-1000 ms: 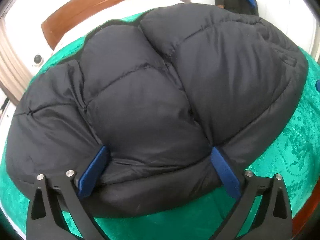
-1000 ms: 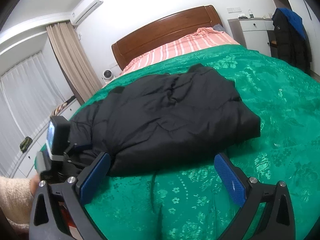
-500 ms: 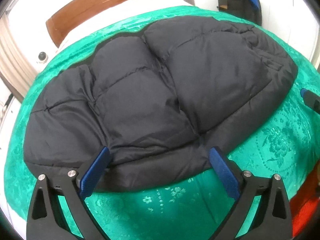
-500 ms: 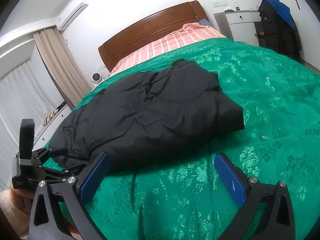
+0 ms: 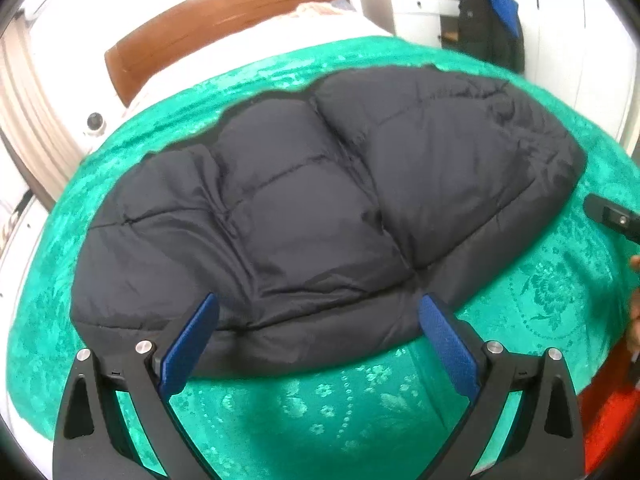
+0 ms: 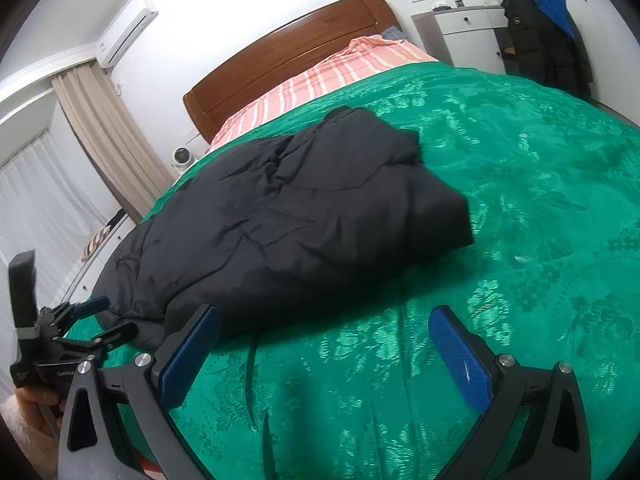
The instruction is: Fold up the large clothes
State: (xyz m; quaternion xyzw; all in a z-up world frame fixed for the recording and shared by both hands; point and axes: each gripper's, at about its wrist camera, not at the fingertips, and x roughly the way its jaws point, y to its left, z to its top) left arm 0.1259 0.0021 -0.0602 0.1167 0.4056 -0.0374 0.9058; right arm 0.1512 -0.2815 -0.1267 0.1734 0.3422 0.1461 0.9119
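One puffy quilted black jacket point(image 5: 320, 216)

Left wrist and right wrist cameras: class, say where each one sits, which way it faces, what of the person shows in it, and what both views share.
Left wrist: rides on the left claw, looking across the black puffer jacket toward the headboard; its two blue pads frame the near hem.
Right wrist: rides on the right claw, facing up the green bedspread; the left claw and the hand holding it show at far left.
Shared: jacket, bedspread, headboard, hanging coat.
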